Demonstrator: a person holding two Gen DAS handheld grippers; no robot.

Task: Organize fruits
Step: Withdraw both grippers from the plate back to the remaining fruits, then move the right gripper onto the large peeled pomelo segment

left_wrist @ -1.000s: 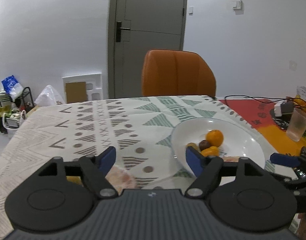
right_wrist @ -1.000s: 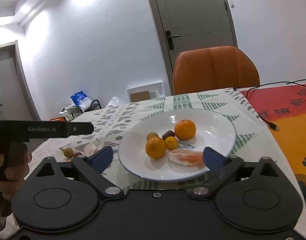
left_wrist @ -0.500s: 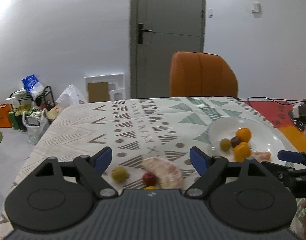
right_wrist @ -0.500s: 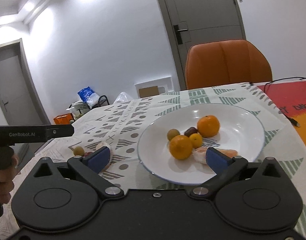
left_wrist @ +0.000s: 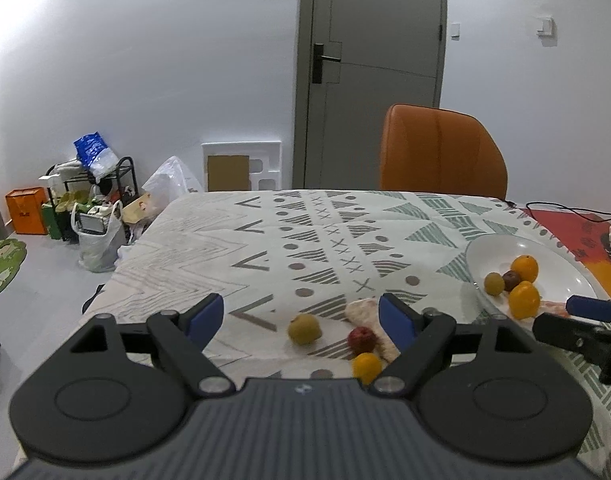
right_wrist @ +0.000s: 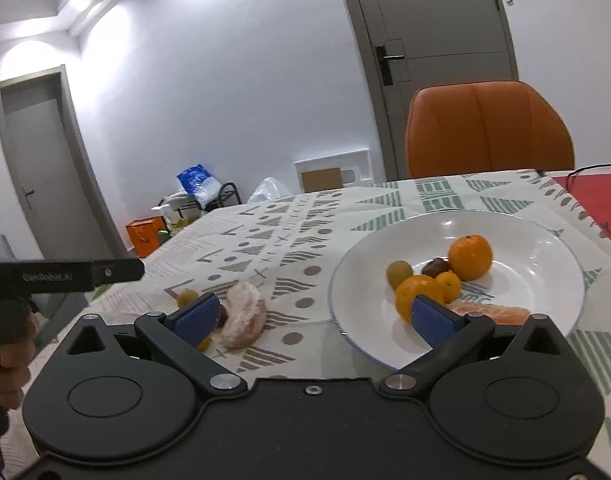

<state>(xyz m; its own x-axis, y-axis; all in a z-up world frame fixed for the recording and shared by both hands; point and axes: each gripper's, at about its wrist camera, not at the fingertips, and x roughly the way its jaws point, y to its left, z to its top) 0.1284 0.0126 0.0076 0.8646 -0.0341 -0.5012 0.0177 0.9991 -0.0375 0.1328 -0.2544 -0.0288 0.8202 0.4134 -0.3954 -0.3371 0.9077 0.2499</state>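
Nearest me, my left gripper (left_wrist: 301, 318) stands wide with nothing between its blue pads; it has swung away from the white plate (right_wrist: 545, 236) and now frames the loose fruit left of that plate. A second ago its view was filled by the plate. Now a yellow-green fruit (left_wrist: 304, 329), a small red fruit (left_wrist: 361, 339), a small orange one (left_wrist: 367, 367) and a peeled pomelo-like segment (left_wrist: 365, 312) lie on the patterned tablecloth (left_wrist: 289, 240), well short of the plate's rim.

My right gripper (right_wrist: 317, 320) is also spread open and empty, low beside the plate's near edge. It has drifted too, so the plate sits further right in its view.

On the plate farther off: two oranges (right_wrist: 470, 257), smaller fruits, a peeled segment. I judge the next pick is one of the strays, probably the yellow-green fruit.
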